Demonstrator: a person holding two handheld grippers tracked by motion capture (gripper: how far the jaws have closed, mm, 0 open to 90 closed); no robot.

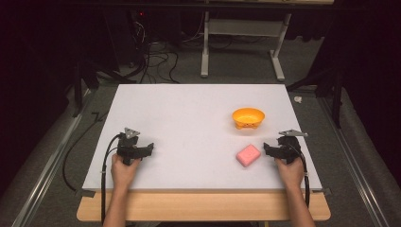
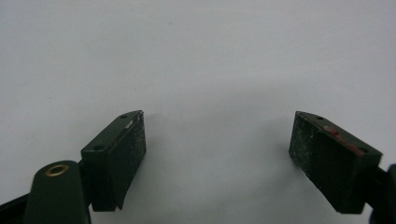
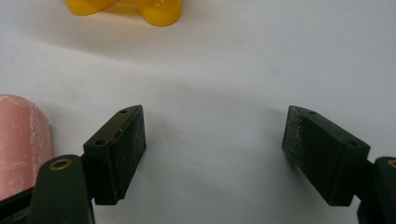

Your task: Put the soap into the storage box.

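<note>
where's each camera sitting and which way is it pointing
High view: above the person's edge, looking forward and down on the white table; both forearms, left gripper and right gripper show.
Left gripper view: rides the left gripper, looks along its open fingers at bare table.
Right gripper view: rides the right gripper, facing the table between its open fingers.
Shared: high and right gripper views both show the pink soap and orange bowl.

White tabletop (image 1: 189, 123) on wooden base; grey carpet floor (image 1: 236, 66); white table legs (image 1: 204, 47) top centre; dark surroundings.
</note>
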